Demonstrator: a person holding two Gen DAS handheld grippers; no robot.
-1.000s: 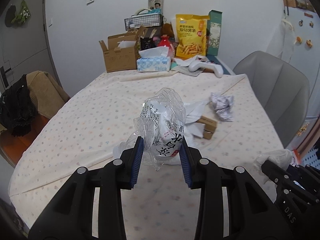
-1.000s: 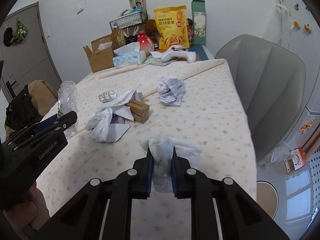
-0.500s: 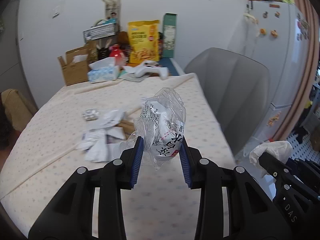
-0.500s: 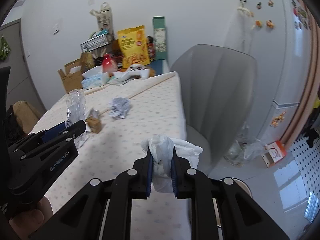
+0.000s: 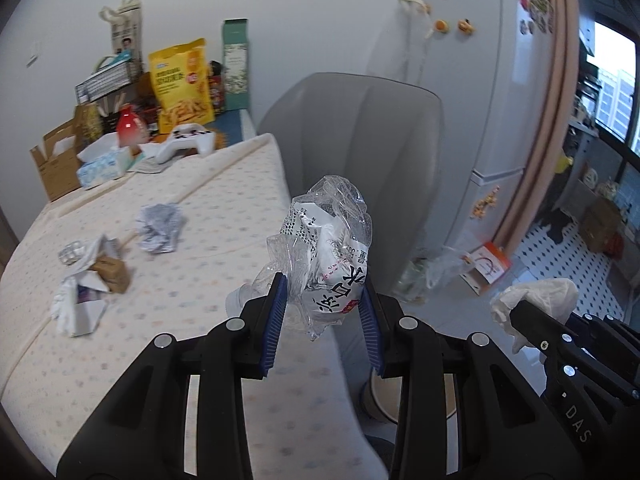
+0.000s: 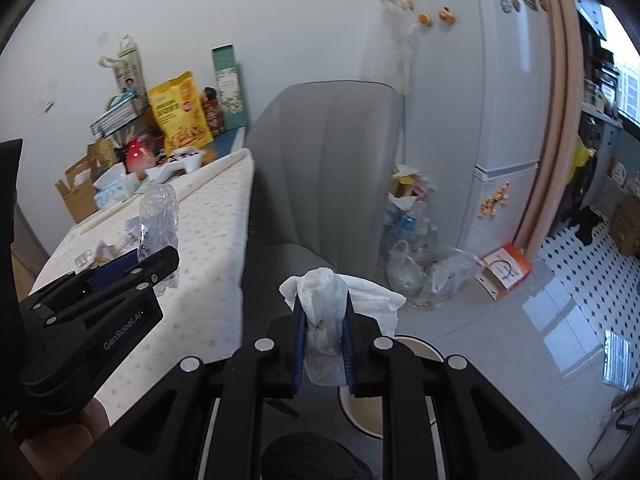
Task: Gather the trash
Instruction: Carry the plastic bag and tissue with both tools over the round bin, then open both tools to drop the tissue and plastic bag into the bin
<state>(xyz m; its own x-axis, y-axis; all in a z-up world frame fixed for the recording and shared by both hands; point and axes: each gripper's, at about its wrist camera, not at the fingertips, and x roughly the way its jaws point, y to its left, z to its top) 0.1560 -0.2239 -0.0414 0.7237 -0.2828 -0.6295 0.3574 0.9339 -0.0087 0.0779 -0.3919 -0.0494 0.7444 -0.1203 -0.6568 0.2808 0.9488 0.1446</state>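
Left gripper (image 5: 322, 322) clamped on crushed plastic bottle (image 5: 326, 252), right gripper (image 6: 323, 346) clamped on white tissue (image 6: 328, 312), table (image 5: 224, 240) with dotted cloth, crumpled paper (image 5: 160, 228) near its right edge, grey chair (image 5: 360, 152), white fridge (image 5: 496, 92), pale floor (image 6: 520, 340).

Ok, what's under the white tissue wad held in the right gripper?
Below the white tissue wad, shut in the right gripper, a round white-rimmed bin sits on the floor beside the grey chair. The gripper and tissue cover most of its opening, so its contents cannot be seen.
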